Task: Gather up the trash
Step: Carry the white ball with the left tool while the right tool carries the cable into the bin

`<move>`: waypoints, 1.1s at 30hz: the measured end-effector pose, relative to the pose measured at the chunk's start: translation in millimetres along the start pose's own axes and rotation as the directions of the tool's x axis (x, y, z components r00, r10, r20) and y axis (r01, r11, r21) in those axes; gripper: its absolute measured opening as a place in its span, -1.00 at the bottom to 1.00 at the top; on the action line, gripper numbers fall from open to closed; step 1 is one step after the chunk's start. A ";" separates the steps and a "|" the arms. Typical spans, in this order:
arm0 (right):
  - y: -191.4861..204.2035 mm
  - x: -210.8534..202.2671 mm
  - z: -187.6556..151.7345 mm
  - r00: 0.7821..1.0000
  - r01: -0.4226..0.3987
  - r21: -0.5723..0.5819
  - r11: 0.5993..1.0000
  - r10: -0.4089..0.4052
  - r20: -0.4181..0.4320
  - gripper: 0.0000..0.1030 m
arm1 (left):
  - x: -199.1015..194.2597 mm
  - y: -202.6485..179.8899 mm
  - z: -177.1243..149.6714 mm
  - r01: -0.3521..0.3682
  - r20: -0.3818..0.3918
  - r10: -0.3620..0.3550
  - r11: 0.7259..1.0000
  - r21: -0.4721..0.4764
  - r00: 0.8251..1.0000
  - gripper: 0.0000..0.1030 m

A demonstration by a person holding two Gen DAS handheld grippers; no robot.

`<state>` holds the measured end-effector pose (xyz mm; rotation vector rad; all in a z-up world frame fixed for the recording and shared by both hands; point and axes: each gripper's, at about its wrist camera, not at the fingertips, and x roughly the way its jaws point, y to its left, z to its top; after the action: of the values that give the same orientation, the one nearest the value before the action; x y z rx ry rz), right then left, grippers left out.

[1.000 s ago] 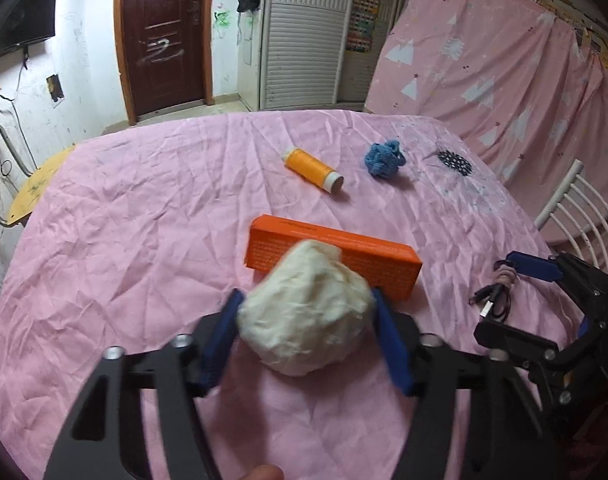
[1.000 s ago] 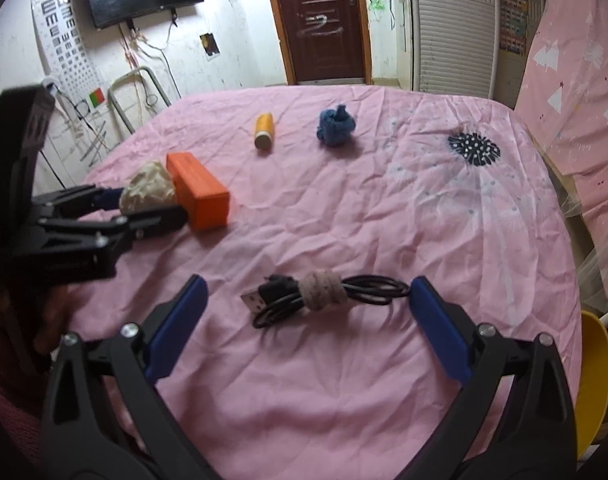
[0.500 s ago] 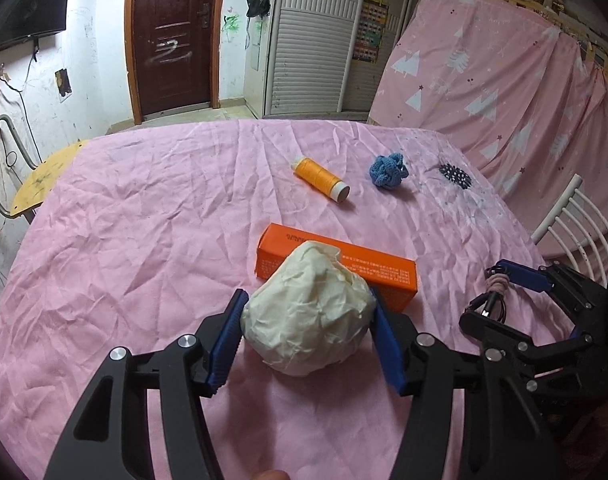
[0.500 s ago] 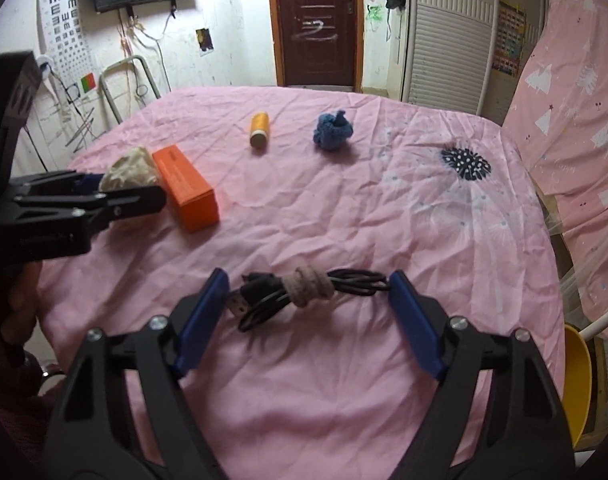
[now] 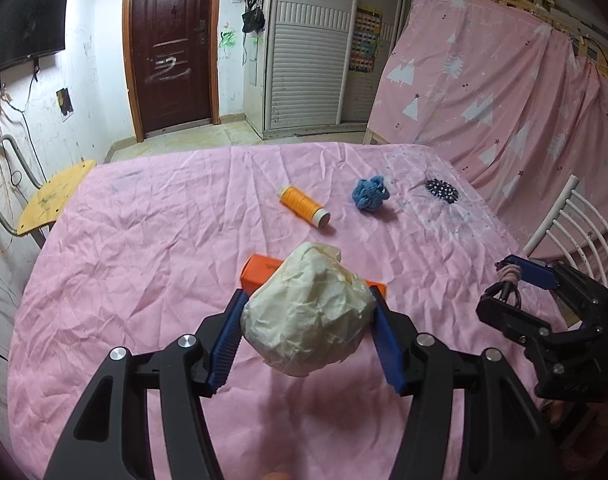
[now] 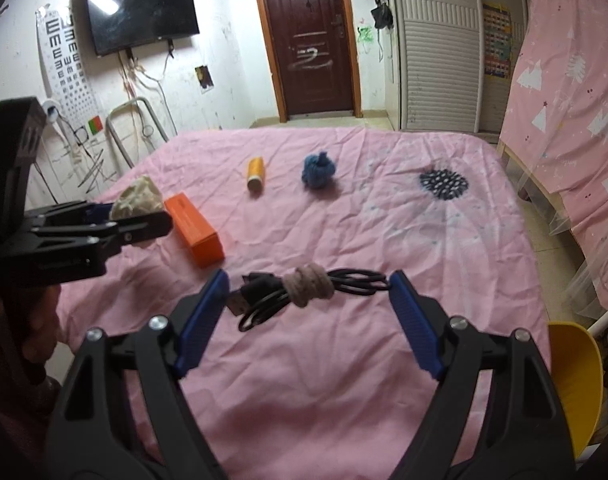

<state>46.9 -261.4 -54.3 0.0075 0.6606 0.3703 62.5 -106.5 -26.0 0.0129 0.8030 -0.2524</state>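
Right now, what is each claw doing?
Left gripper clamps crumpled cream paper wad, lifted. Right gripper pinches bundled black cable endwise. Nothing in the way.

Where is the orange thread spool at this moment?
The orange thread spool lies on its side on the pink tablecloth, mid-table in both wrist views, just left of the blue yarn ball and beyond the orange box.

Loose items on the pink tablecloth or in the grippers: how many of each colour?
Orange: 2, cardboard box and thread spool
Blue: 1, knitted yarn ball
Cream: 1, crumpled paper wad
Black: 1, coiled USB cable
Total: 5
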 end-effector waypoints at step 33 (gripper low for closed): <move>-211.5 -134.3 -64.0 0.930 0.190 0.483 0.855 -0.315 0.191 0.55 | 10.8 -242.5 29.3 0.228 -0.049 -0.225 0.907 0.353 0.973 0.02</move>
<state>-18.6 -511.5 -50.8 0.4123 0.4614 -0.0547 35.2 -347.2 7.1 0.2648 0.7570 -0.6179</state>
